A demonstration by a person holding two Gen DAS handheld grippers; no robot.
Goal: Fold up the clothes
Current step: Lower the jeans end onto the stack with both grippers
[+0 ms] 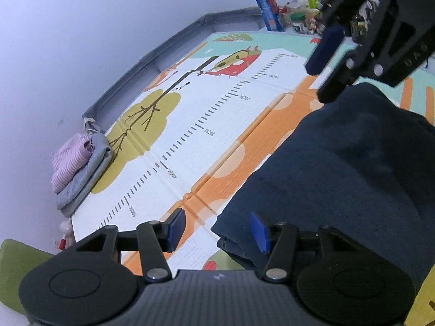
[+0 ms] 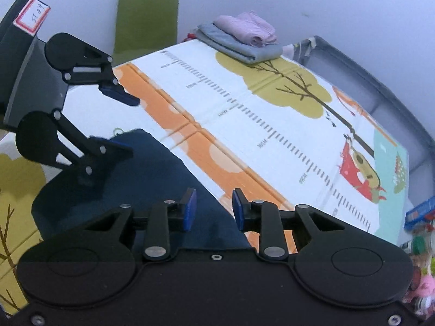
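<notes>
Left wrist view: printed play mat (image 1: 206,125) (tree, ruler scale, orange band, cartoon animal) covers the surface; grey padded rail (image 1: 152,54) along its far edge, plain pale wall (image 1: 81,40) behind. Navy garment (image 1: 339,176) lies on the mat at right, its near corner between the jaws of the left gripper (image 1: 214,231), which stand apart with the pads not pressing it. Right gripper (image 1: 326,76) hangs over the garment's far end, jaws parted, nothing clamped. One stack of two folded clothes (image 1: 78,168), striped pink on grey, at the mat's left edge. Clutter at the far corner: one blue can (image 1: 269,11), one green-lidded jar (image 1: 299,21), more too small to tell. A sliver of green chair (image 1: 16,266) bottom left.

Right wrist view: same mat (image 2: 272,125), rail (image 2: 380,87), wall (image 2: 326,5). Right gripper (image 2: 213,209) released, over the garment's (image 2: 152,168) edge, pads clear of the cloth. Left gripper (image 2: 119,125) open at the garment's other end. Same stack (image 2: 242,40), two items, on the tree print.

Only here: the full green chair (image 2: 146,16) back, a label (image 2: 32,16) with handwriting on the left gripper's body, a pink toy (image 2: 421,285) lower right. Only the left view shows the jar clearly.
</notes>
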